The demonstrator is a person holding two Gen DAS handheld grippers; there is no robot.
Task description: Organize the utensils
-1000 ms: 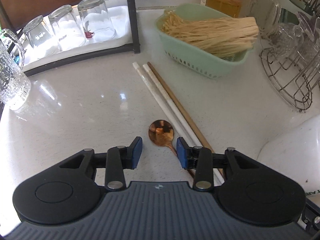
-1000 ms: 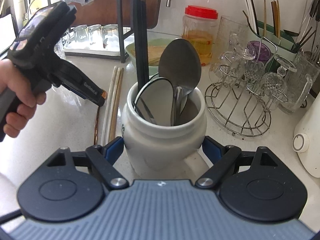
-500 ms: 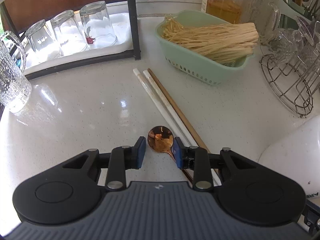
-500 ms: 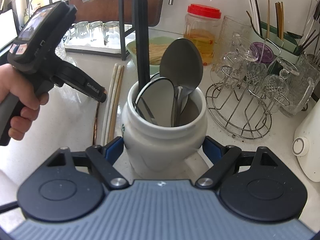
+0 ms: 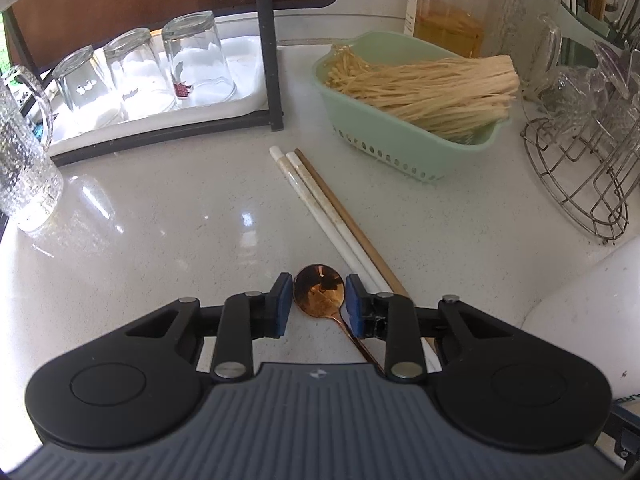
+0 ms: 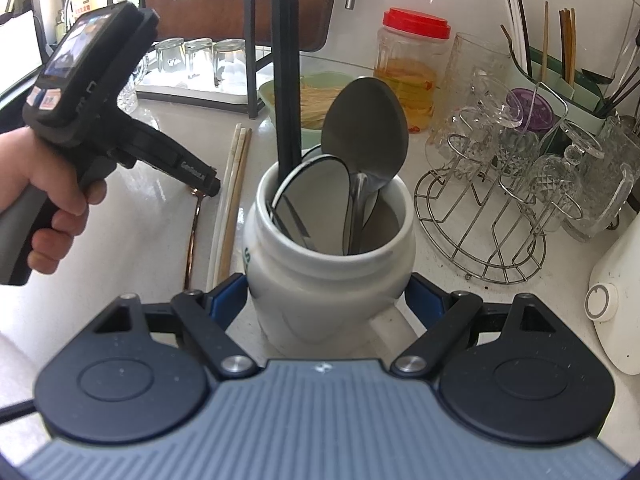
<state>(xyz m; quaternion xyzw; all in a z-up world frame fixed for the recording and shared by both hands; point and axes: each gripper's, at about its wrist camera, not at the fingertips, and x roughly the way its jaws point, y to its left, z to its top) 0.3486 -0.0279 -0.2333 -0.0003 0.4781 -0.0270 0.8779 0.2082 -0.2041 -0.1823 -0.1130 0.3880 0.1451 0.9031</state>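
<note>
On the speckled white counter point(image 5: 168, 216), a small copper-coloured metal spoon point(image 5: 319, 290) lies bracketed by the left claw point(image 5: 314, 303), its jaws just closing, contact unclear. The white ceramic jar point(image 6: 328, 276) is clamped by the right claw point(image 6: 326, 300). Lifting the spoon should follow.

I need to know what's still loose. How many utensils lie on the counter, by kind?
White chopsticks: 2
Brown wooden chopstick: 1
Copper spoon: 1
Total: 4
</note>
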